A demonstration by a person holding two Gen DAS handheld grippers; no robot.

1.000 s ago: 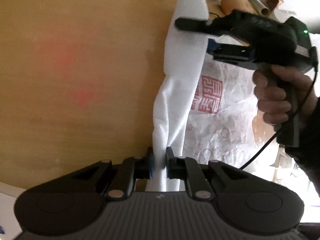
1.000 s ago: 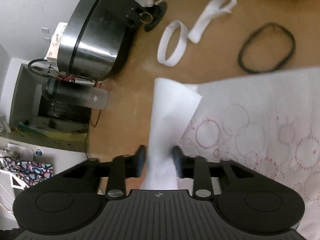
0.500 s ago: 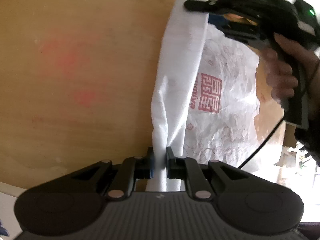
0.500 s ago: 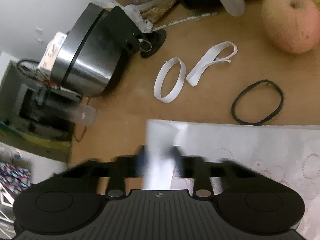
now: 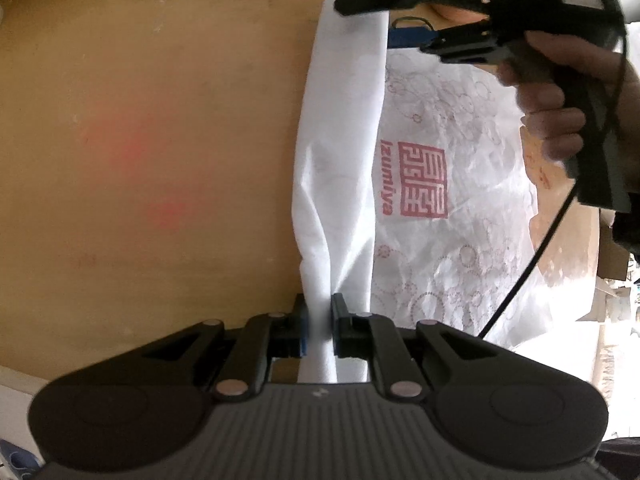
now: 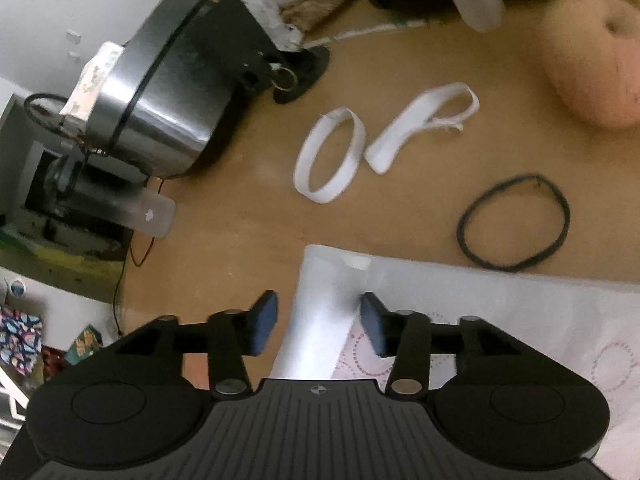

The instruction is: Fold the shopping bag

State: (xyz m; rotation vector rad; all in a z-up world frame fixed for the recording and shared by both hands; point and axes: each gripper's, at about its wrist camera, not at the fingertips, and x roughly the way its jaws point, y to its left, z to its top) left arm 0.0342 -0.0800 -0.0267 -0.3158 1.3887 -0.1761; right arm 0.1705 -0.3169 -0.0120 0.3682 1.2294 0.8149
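Observation:
A white plastic shopping bag [image 5: 440,216] with a red square logo lies flat on the wooden table [image 5: 140,140]. Its left side is folded over into a long white strip [image 5: 340,152]. My left gripper [image 5: 319,316] is shut on the near end of that strip. My right gripper [image 5: 384,20] is at the strip's far end, seen from the left wrist view. In the right wrist view the right gripper [image 6: 318,322] stands open, its blue pads apart on either side of the folded strip [image 6: 324,320], not pinching it.
Beyond the bag lie two white bands [image 6: 330,156], a black rubber ring [image 6: 514,222] and a peach-coloured fruit [image 6: 592,60]. A steel and black appliance [image 6: 160,88] stands at the table's far left edge, with a cable beside it.
My right gripper moved toward the bag's far end, laid the folded edge down and opened its fingers, letting go of the strip. My left gripper stayed shut on the near end.

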